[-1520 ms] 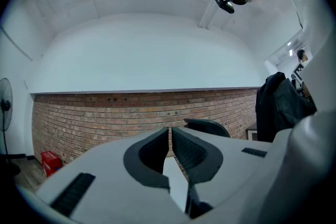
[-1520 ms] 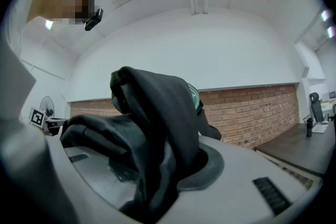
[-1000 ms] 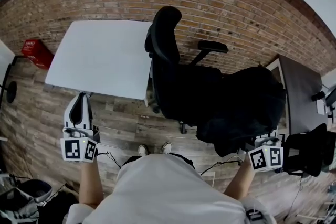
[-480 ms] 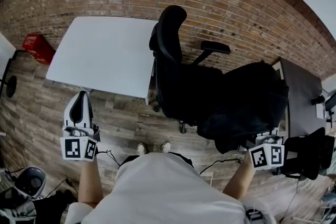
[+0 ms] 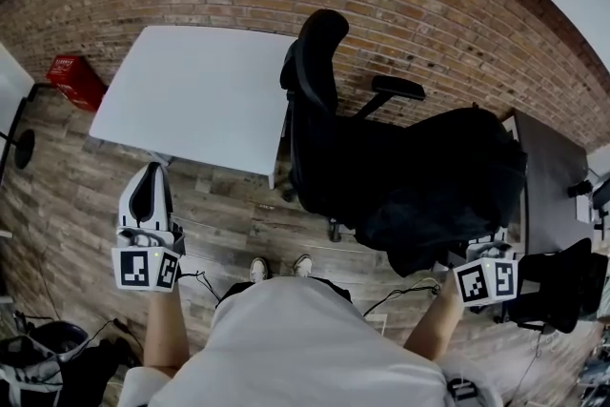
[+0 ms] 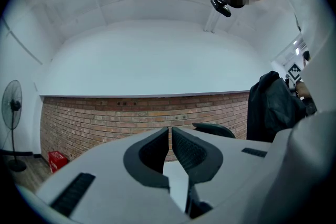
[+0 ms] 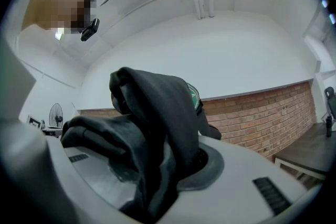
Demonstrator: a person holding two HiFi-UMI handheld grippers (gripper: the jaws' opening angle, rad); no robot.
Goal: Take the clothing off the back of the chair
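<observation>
A black office chair (image 5: 319, 100) stands by the white table (image 5: 191, 91), and its tall back shows no cloth on it. The black clothing (image 5: 448, 181) hangs in a bulky bunch to the right of the chair, over the seat side. My right gripper (image 5: 488, 253) sits at the clothing's lower right edge, its jaws hidden under the cloth. In the right gripper view the dark cloth (image 7: 157, 123) is pinched between the jaws and drapes over them. My left gripper (image 5: 148, 200) is held out at the left over the wooden floor, shut and holding nothing (image 6: 170, 131).
A brick wall (image 5: 429, 5) runs behind the table and chair. A dark desk (image 5: 548, 172) and a second black chair (image 5: 562, 276) stand at the right. A red box (image 5: 74, 79) and a fan base (image 5: 19, 148) are at the left. Cables and gear (image 5: 48, 362) lie lower left.
The right gripper has edged a little with the black clothing still clamped in it. The left gripper has stayed where it was, shut. The view itself has shifted slightly.
</observation>
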